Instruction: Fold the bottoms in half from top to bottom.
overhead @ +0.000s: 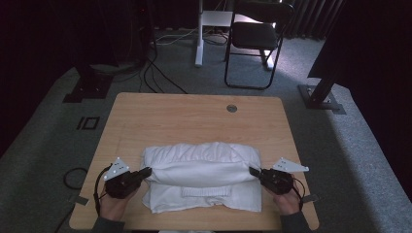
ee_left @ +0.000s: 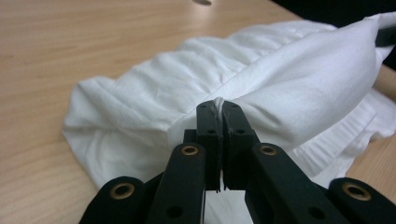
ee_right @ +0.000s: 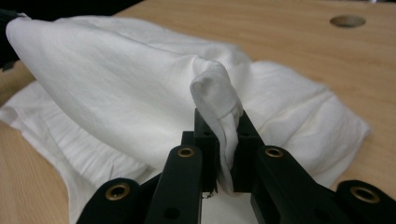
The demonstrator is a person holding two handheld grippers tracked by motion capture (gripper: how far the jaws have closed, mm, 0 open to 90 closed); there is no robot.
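Both hand-held grippers, left (overhead: 145, 171) and right (overhead: 253, 171), were clamped on the soft, light white garment's (overhead: 201, 170) fold ends, held taut above the worktop (overhead: 194, 116).

Dim, soft overhead light — dark surroundings, slightly blurry.

White garment (overhead: 201, 174) lies folded on the table (ribbed hem showing).

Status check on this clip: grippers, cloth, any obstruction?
Left gripper shut on white garment, left end. Right gripper shut on its right end. Fold lifted between them, rest lying on table. Nothing in the way.
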